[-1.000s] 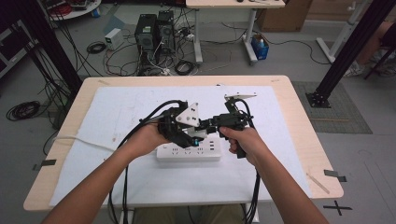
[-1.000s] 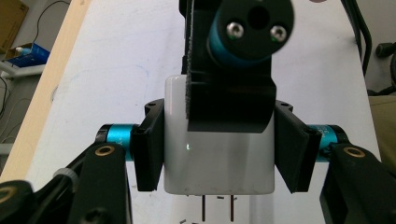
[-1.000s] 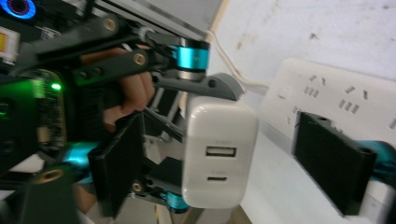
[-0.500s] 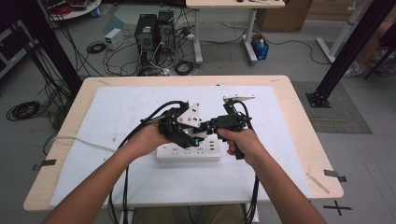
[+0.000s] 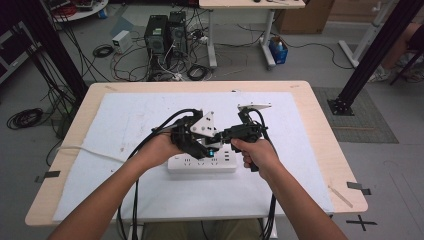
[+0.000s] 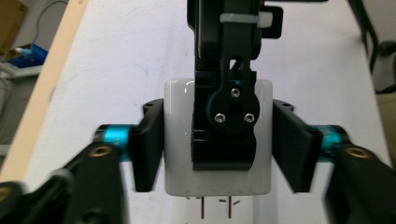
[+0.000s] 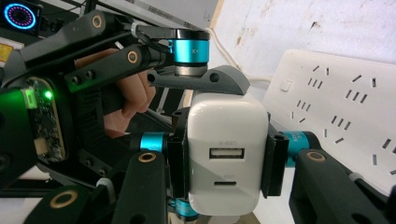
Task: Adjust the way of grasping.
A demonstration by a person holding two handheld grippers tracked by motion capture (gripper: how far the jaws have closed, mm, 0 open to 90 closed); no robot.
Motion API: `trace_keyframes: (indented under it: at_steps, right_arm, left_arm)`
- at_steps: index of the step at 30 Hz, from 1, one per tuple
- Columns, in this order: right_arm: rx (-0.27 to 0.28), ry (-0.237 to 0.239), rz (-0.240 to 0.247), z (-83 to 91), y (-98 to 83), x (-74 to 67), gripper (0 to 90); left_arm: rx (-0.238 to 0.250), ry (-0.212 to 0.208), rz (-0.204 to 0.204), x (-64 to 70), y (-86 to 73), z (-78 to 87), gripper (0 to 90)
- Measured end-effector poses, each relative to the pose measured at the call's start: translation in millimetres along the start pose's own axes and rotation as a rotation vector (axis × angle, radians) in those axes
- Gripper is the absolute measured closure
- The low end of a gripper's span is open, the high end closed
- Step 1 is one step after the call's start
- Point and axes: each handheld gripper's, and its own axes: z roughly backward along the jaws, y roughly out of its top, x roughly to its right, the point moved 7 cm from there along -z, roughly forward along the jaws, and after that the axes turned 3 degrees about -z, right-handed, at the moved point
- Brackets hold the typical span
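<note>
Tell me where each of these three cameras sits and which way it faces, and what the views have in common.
High view: above the person's side, looking forward and down at the wooden table; both forearms, left gripper and right gripper over a white power strip.
Left gripper view: on the left gripper, looking down at the white square charger; own jaws stand just off it.
Right gripper view: on the right gripper, clamping the charger's sides; power strip behind.
Shared: both gripper views show the charger.

One mark reads clearly: "X+" in white on the blue metal collar [image 7: 188, 47] of the left tongs, far from the white charger [image 7: 227, 158], whose faint port lettering stays unreadable.
</note>
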Motion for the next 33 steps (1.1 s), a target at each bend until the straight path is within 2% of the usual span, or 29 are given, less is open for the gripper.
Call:
trace_keyframes:
  at_steps: [1,3,5,6,7,10,11,12,13,14,15,17,20,22,23,24,25,26,27,28,29,33]
  right_arm:
    - [0.001,-0.023,0.013,1.3,0.0,2.3,62.1]
    - [0.009,-0.033,0.023,2.7,0.6,3.6,62.1]
    - [0.028,-0.109,0.100,11.2,3.1,9.1,62.1]
    - [0.028,-0.109,0.100,11.2,3.1,9.1,62.1]
    - [0.036,-0.174,0.143,19.1,4.8,13.6,62.1]
    - [0.039,-0.257,0.200,32.2,6.5,18.3,62.1]
    - [0.039,-0.257,0.200,32.2,6.5,18.3,62.1]
    - [0.040,-0.297,0.225,41.1,7.7,19.7,62.1]
    - [0.040,-0.297,0.225,41.1,7.7,19.7,62.1]
    - [0.045,-0.323,0.240,45.5,8.6,20.4,62.1]
    - [0.043,-0.355,0.252,53.7,9.9,20.9,62.1]
    - [0.044,-0.370,0.260,57.3,10.7,21.1,62.1]
    - [0.040,-0.426,0.296,68.5,12.1,21.4,62.1]
    - [0.017,-0.451,0.319,72.7,11.4,22.0,62.1]
    - [0.017,-0.451,0.319,72.7,11.4,22.0,62.1]
    - [-0.010,-0.498,0.354,76.8,9.8,22.8,62.1]
    - [-0.029,-0.523,0.376,78.8,8.8,23.2,62.1]
    - [-0.047,-0.553,0.409,81.2,7.7,23.4,62.1]
    - [-0.064,-0.581,0.431,83.9,6.4,23.5,62.1]
    - [-0.077,-0.605,0.461,86.7,5.5,23.5,62.1]
    - [-0.077,-0.605,0.461,86.7,5.5,23.5,62.1]
    - [-0.146,-0.671,0.533,99.2,1.1,20.7,62.1]
  left_arm:
    - [0.006,0.002,0.032,-2.4,-2.1,1.8,26.0]
    - [0.010,0.004,0.041,-3.3,-3.6,3.1,26.0]
    - [-0.003,0.005,0.076,-5.3,-9.2,6.2,20.8]
    - [-0.014,-0.002,0.089,-6.9,-13.2,8.1,20.8]
    - [-0.029,-0.015,0.123,-9.4,-22.4,12.6,20.8]
    - [-0.042,-0.057,0.199,-12.6,-37.2,21.0,20.7]
    - [-0.042,-0.057,0.199,-12.6,-37.2,21.0,20.7]
    - [-0.057,-0.069,0.216,-13.9,-42.8,23.9,20.7]
    - [-0.073,-0.077,0.225,-15.3,-48.4,26.6,20.7]
    - [-0.085,-0.075,0.238,-16.7,-53.8,28.9,20.7]
    - [-0.110,-0.084,0.273,-19.3,-64.6,34.0,20.7]
    - [-0.127,-0.084,0.284,-20.9,-70.3,37.0,20.7]
    - [-0.163,-0.085,0.320,-24.0,-85.4,45.7,20.7]
    - [-0.207,-0.089,0.330,-25.2,-99.9,54.4,20.7]
    - [-0.207,-0.089,0.330,-25.2,-99.9,54.4,20.7]
    - [-0.225,-0.097,0.339,-24.8,-104.7,57.8,20.7]
    - [-0.250,-0.102,0.358,-24.0,-114.2,64.5,20.7]
    - [-0.250,-0.102,0.358,-24.0,-114.2,64.5,20.7]
    - [-0.270,-0.089,0.357,-24.4,-123.9,71.9,20.7]
    - [-0.268,-0.073,0.367,-24.8,-128.0,75.3,20.7]
    - [-0.268,-0.073,0.367,-24.8,-128.0,75.3,20.7]
    - [-0.282,-0.019,0.403,-29.1,-144.8,88.9,20.7]
